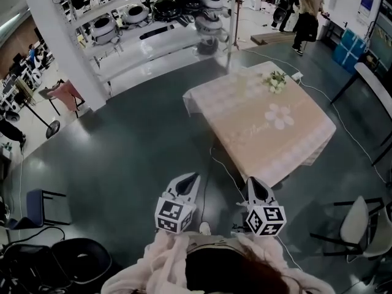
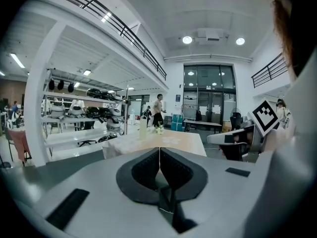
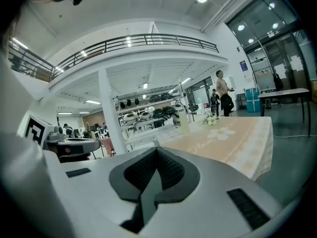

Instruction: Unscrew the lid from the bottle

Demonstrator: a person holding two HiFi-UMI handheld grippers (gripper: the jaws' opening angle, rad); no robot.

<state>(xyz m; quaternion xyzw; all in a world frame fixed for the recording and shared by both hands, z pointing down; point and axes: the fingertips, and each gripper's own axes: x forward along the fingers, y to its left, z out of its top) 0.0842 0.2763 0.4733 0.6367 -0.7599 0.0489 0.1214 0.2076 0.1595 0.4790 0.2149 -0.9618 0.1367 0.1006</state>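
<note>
A pale, translucent bottle point(image 2: 143, 128) stands upright at the far end of the table point(image 1: 288, 146), which wears a beige cloth with a flower print. The right gripper view shows that bottle point(image 3: 184, 120) beside a small bunch of white flowers point(image 3: 211, 119). Both grippers hang close to the person's body, over the dark floor and short of the table's near edge. My left gripper point(image 1: 188, 181) is shut and holds nothing. My right gripper point(image 1: 256, 185) is shut and empty too. In each gripper view the jaws meet in a thin line, at the left gripper point(image 2: 159, 150) and at the right gripper point(image 3: 156, 150).
White shelves point(image 1: 153, 23) with helmet-like devices stand behind the table. Two people point(image 1: 306, 14) walk at the back right. A cable point(image 1: 223, 164) runs over the floor by the table. A white chair point(image 1: 358, 225) stands at the right, dark chairs point(image 1: 43, 204) at the lower left.
</note>
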